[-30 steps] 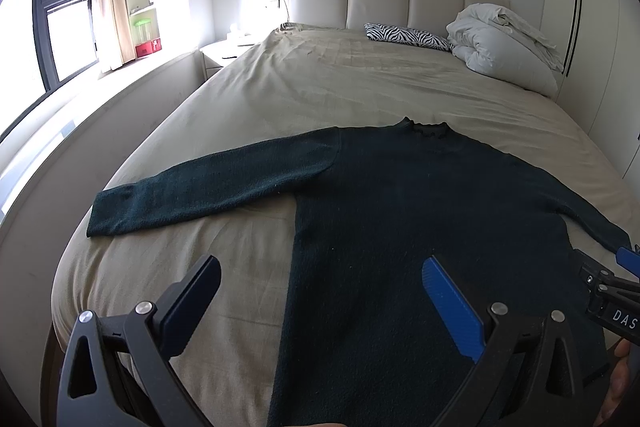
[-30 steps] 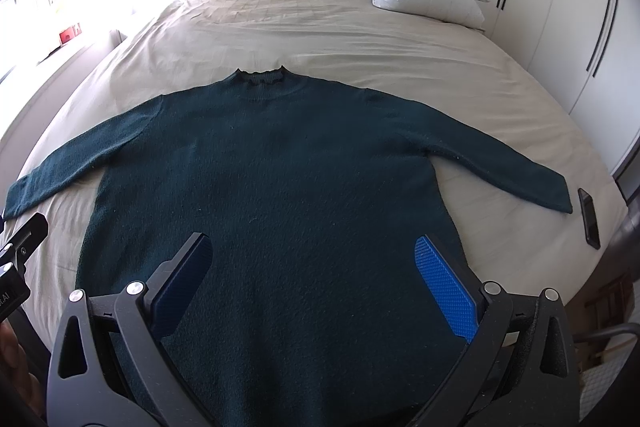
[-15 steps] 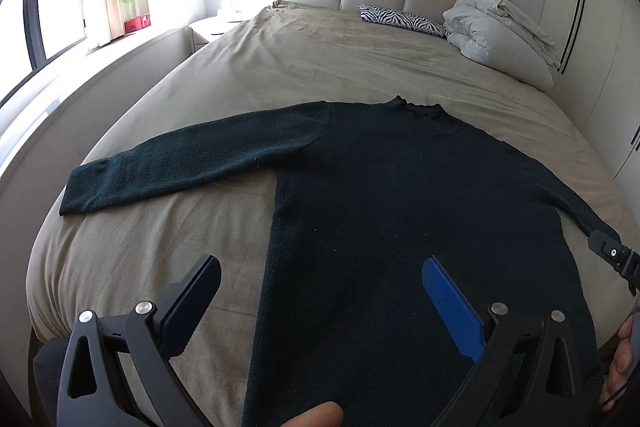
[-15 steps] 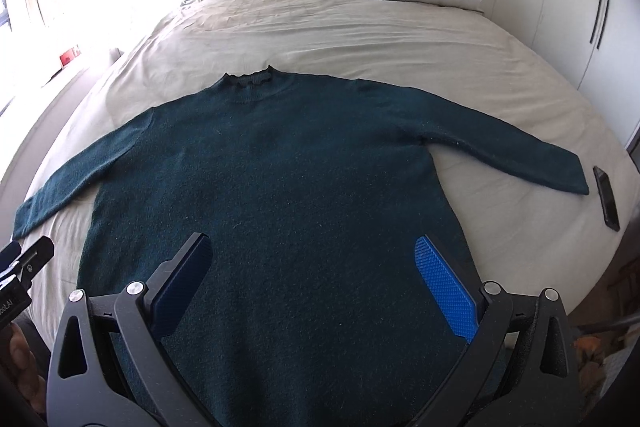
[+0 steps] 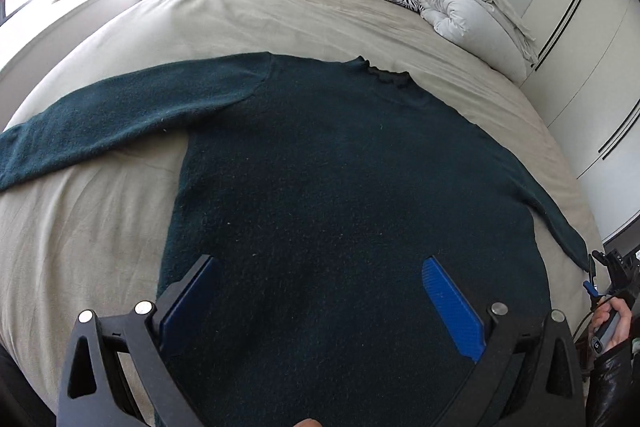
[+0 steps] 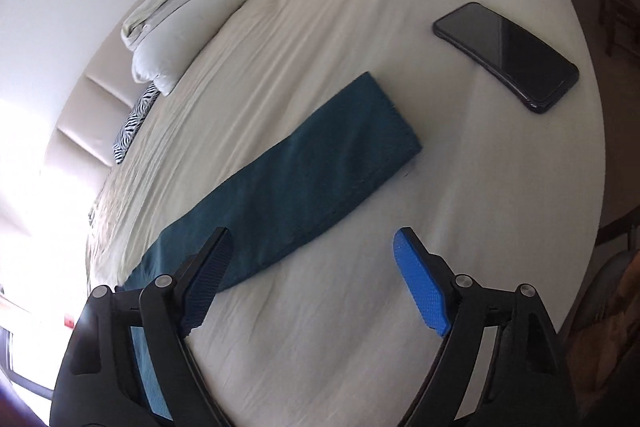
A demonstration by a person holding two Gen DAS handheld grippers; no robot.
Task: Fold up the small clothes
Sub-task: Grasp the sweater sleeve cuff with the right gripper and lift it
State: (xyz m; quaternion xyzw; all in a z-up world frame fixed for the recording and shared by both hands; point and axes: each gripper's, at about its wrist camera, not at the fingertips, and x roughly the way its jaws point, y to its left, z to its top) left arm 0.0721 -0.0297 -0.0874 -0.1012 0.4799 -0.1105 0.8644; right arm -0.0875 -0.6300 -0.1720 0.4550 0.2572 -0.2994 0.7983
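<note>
The big bed [image 5: 120, 235] is filling both views, and the dark green sweater [image 5: 340, 187] is lying flat on it, front up, arms spread wide. In the left view the sweater's body is taking up the middle of the frame, with the neck near the top centre and the hem at the bottom edge.

One sleeve is running to the far left of that frame. The other sleeve [image 6: 304, 171] is the part that matters now. In the right view it is lying as a long strip, slanting from the lower left of the frame up to its cuff just right of centre. A black phone [image 6: 508, 55] is lying on the sheet in the upper right, apart from the cuff.

The right tool [image 6: 312, 267] is sitting at the bottom of its own view, just below the sleeve. Its left finger is over the sleeve's near edge, and the cuff is lying up and to the right of it. Its jaws are closing, but nothing is between them yet; only bare sheet is showing there. This is the hand closer to that sleeve, so it is probably the one to pick it up and fold it in.

The left tool [image 5: 320, 303] is hanging wide apart over the sweater's lower body, gripping nothing.
</note>
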